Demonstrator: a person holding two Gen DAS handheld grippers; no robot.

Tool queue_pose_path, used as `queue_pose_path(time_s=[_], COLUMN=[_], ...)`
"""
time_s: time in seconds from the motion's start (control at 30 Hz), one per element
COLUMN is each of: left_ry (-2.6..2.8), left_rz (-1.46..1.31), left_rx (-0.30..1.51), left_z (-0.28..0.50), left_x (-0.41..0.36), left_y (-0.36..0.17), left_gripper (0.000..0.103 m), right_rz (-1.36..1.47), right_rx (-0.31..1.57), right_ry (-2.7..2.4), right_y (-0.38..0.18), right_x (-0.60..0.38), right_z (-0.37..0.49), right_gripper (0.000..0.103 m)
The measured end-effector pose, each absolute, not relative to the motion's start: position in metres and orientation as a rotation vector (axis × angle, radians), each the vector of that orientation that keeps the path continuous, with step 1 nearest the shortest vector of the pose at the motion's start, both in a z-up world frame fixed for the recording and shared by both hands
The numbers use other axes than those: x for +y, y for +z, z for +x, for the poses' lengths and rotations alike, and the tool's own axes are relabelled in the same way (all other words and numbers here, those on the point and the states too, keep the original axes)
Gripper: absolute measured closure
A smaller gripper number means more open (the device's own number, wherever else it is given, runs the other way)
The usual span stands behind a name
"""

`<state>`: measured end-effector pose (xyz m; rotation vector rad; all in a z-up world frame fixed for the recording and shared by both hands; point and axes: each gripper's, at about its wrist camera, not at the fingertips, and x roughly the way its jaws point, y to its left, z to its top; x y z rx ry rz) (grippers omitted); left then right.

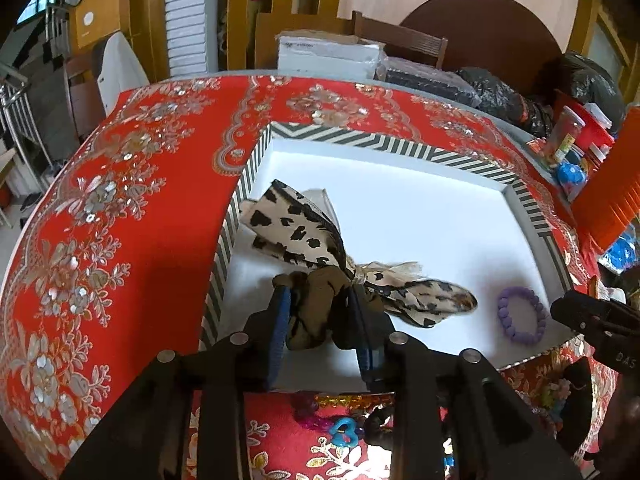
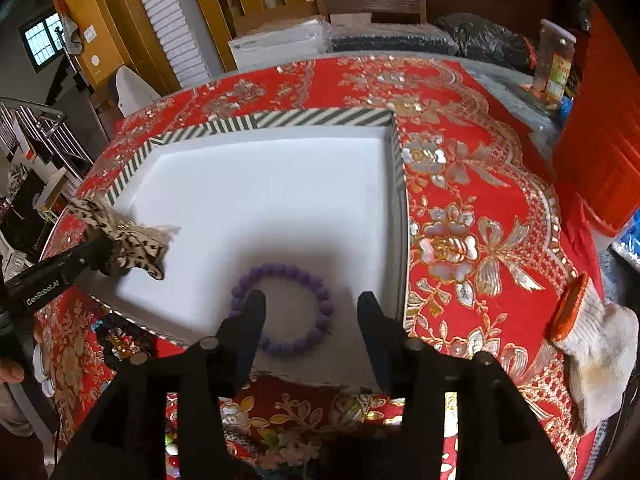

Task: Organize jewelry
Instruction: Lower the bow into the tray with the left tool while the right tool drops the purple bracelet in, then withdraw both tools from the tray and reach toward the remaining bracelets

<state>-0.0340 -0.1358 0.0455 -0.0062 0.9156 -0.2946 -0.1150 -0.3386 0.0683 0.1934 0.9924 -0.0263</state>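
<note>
— Right gripper [image 2: 310, 304] spread wide above purple bead bracelet [image 2: 282, 310], nothing clasped; bracelet lying flat in striped tray [image 2: 320, 118], near corner.

— Left gripper [image 1: 320, 304]?

— Narrow, pads seemingly touching leopard bow scrunchie [image 1: 320, 280] low over tray's left side. Grip or mere contact: cannot tell.

— Advice?

— Probably spread wider, lift straight up, avoid dragging fabric.

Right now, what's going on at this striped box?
A person with a gripper in each hand is sorting accessories into the striped box on the red tablecloth. The left gripper has the leopard-print bow scrunchie between its fingers over the box's white floor. The right gripper stands open above the purple bead bracelet, which lies flat inside the box.
</note>
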Motion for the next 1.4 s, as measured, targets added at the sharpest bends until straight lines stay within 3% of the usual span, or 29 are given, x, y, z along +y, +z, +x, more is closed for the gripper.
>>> queue_pose_path(time_s=[0.73, 1.4], left_ry=[-0.301, -0.31], left_rz=[0.023, 0.033], left_rx=[0.809, 0.808], left_z=[-0.108, -0.158], left_x=[-0.139, -0.138], left_y=[0.091, 0.098], left_gripper=[0.082, 0.082], right_rz=[0.185, 0.191], right_rx=[0.893, 0.854], right_ry=[0.038, 0.035], right_y=[0.113, 0.129], right_x=[-0.313, -0.318], right_z=[-0.184, -0.243], right_gripper=[0.043, 0.042])
